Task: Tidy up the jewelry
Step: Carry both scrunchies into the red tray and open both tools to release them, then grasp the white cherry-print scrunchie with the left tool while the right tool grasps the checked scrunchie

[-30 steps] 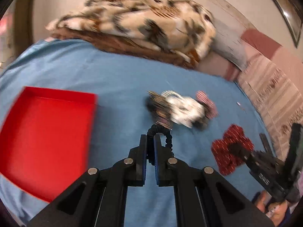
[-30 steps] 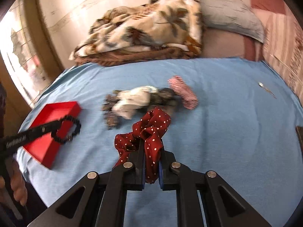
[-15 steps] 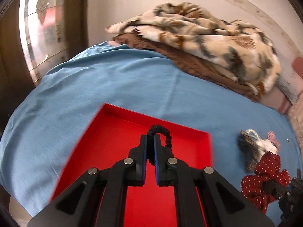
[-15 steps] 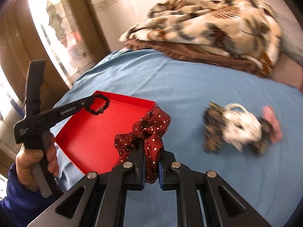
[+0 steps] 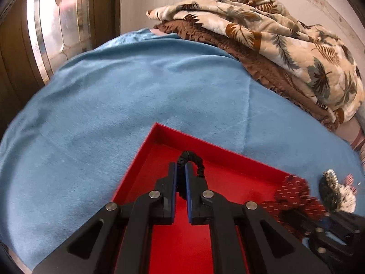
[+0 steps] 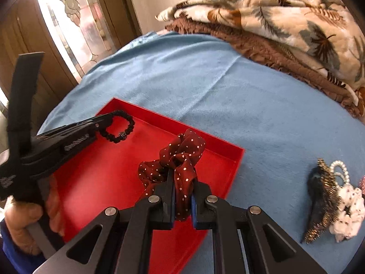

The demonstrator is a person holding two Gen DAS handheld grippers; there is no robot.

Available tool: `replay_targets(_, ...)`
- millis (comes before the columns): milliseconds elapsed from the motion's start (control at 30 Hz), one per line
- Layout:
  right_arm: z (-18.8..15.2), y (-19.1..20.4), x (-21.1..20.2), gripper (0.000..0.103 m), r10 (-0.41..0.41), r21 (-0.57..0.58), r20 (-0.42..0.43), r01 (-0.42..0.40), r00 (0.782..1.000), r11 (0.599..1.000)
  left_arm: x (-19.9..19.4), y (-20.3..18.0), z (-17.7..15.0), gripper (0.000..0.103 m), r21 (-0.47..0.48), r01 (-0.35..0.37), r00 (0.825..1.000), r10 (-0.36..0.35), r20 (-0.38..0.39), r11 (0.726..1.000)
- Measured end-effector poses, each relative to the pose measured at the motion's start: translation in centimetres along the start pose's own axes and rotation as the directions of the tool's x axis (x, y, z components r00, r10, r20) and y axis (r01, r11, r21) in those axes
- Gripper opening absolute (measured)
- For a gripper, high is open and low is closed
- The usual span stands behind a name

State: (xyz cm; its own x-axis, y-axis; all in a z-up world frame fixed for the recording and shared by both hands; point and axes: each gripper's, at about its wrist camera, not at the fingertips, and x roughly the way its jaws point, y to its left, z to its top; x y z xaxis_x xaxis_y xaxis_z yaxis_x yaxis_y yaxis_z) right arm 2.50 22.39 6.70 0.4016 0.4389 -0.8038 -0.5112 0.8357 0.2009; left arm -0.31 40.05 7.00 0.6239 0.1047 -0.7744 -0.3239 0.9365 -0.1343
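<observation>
**Red tray under both tools, each clamped on a hair tie**

Red card makes up the shallow tray point(image 6: 95, 182), which lies on the blue bedspread point(image 6: 228, 86) with one corner pointing toward the far blankets. Both tools hang above its floor.

The left tool point(image 5: 180, 171) has its two fingers pressed together on a black scrunchie point(image 5: 194, 159). Only a short arc of the loop shows past the fingertips in the left wrist view, curving up and over to the right. From the right wrist view the same tool point(image 6: 100, 122) reaches in from the left, gripped by the person's left hand point(image 6: 27, 219), and the black loop point(image 6: 118, 127) dangles whole beyond its tip, over the far left part of the tray and clear of the floor as far as can be told.

The right tool point(image 6: 182, 182) is clamped on a dark red scrunchie with white dots point(image 6: 178, 157). The fabric bunches up ahead of the fingertips, with one fold trailing down between the fingers and another spilling to the left. It sits over the middle of the tray, near the right wall.

Well to the right of the tray, on the bedspread, lies a small heap of other hair pieces point(image 6: 330, 201): a dark one edged with gold, a pearl ring and a white scrunchie, touching one another. A leaf-patterned blanket point(image 6: 285, 13) is piled at the far side of the bed.
</observation>
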Motion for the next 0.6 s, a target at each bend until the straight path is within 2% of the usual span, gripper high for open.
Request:
replay_targets(100,-0.1,-0.2,0.9,0.012,-0.005,0.004,-0.015,0.005,1.000,1.000,-0.2,-0.2,0.1,0.008,-0.007,0.010,1.000,-0.010,0.016,1.000)
replay_targets(200,-0.2,-0.2,1.2,0.014,-0.012,-0.001,-0.019,0.012,1.000,1.000,-0.2,-0.7,0.0,0.015,0.008,0.014,1.000,-0.015,0.012,1.000)
replay_targets(267,-0.3,-0.1,1.1,0.014,-0.015,-0.007,-0.016,0.015,1.000,1.000,-0.4,-0.8,-0.1,0.025,0.010,0.013,1.000,-0.013,0.007,1.000)
replay_targets(333,-0.3,0.0,0.9,0.019,-0.015,-0.012,-0.012,0.015,1.000,1.000,-0.7,-0.7,-0.2,0.041,-0.001,0.012,1.000,-0.012,0.019,1.000)
replay_targets(467,-0.3,0.2,-0.2,0.032,-0.019,-0.016,0.016,0.020,1.000,1.000,-2.0,-0.5,-0.4,0.049,-0.019,0.031,0.998,-0.030,0.049,0.999)
replay_targets(600,-0.2,0.3,-1.8,0.035,-0.015,-0.023,0.045,0.016,0.999,1.000,-2.8,-0.4,-0.6,0.052,-0.023,0.022,0.998,-0.021,0.065,0.999)
